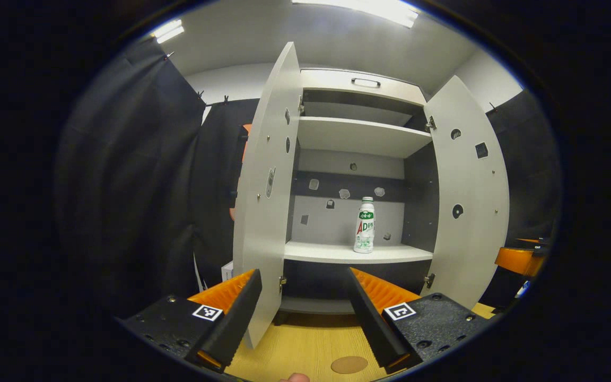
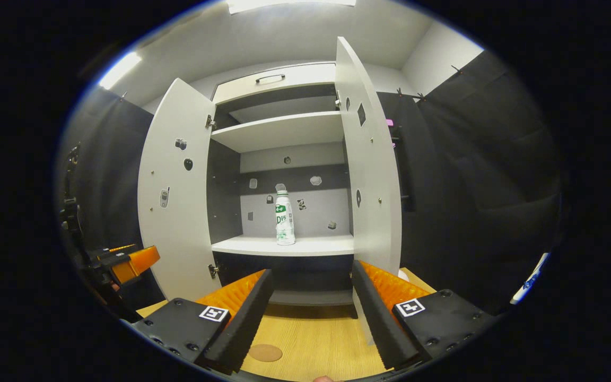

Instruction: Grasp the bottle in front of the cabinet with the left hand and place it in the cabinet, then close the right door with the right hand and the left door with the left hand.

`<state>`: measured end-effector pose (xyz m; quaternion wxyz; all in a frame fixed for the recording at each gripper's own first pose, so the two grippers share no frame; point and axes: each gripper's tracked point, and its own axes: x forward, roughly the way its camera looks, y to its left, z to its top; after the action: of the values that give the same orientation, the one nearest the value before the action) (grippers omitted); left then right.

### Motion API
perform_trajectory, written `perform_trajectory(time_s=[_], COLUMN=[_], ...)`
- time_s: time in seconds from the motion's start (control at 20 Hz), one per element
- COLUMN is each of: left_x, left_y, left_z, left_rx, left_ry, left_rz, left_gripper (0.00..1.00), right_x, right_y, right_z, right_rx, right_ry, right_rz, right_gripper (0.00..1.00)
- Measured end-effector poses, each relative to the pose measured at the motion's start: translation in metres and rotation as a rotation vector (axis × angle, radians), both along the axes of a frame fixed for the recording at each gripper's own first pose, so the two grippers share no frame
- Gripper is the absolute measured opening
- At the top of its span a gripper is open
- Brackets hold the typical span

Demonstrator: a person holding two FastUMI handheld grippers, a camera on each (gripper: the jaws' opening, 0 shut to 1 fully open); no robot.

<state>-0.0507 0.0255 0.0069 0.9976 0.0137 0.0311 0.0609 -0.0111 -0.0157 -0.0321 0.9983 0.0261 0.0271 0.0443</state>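
Cabinet (image 1: 361, 138) ahead, both doors swung wide: left door (image 1: 265, 201), right door (image 1: 472, 196). Bottle (image 1: 365, 225) upright on lower shelf (image 1: 332, 253), toward its right side, well apart from both claws. Left gripper (image 1: 305, 307) spread wide, holding nothing. Right gripper (image 2: 311, 313) likewise spread, empty.

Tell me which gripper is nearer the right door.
Right. The right gripper sits just before the right door, at its front edge; the left gripper is farther over, at the edge of the left door.
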Motion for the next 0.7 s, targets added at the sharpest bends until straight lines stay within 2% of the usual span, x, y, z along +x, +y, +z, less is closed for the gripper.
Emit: perform_trajectory(time_s=[0.15,0.2,0.25,0.3,0.5,0.7], left_x=[0.001,0.003,0.005,0.007,0.012,0.015], left_y=[-0.013,-0.017,-0.021,-0.025,-0.036,-0.043], left_z=[-0.003,-0.006,-0.010,-0.012,-0.016,-0.016], left_rx=[-0.049,-0.063,-0.076,-0.087,-0.087,-0.098], left_ry=[-0.004,0.004,0.012,0.018,0.018,0.015], left_rz=[-0.031,-0.040,-0.049,-0.061,-0.087,-0.104], left_gripper=[0.95,0.95,0.95,0.96,0.96,0.96], right_x=[0.002,0.001,0.000,0.000,-0.001,0.010], right_y=[0.002,0.000,-0.006,-0.017,-0.083,-0.154], right_z=[-0.016,-0.016,-0.011,-0.004,0.038,0.083], right_rx=[-0.010,-0.009,-0.011,-0.019,-0.055,-0.024], right_ry=[0.051,0.054,0.046,0.035,-0.028,-0.075], right_rz=[0.005,0.007,0.001,-0.014,-0.143,-0.294], right_gripper=[0.98,0.89,0.99,0.99,0.96,0.95])
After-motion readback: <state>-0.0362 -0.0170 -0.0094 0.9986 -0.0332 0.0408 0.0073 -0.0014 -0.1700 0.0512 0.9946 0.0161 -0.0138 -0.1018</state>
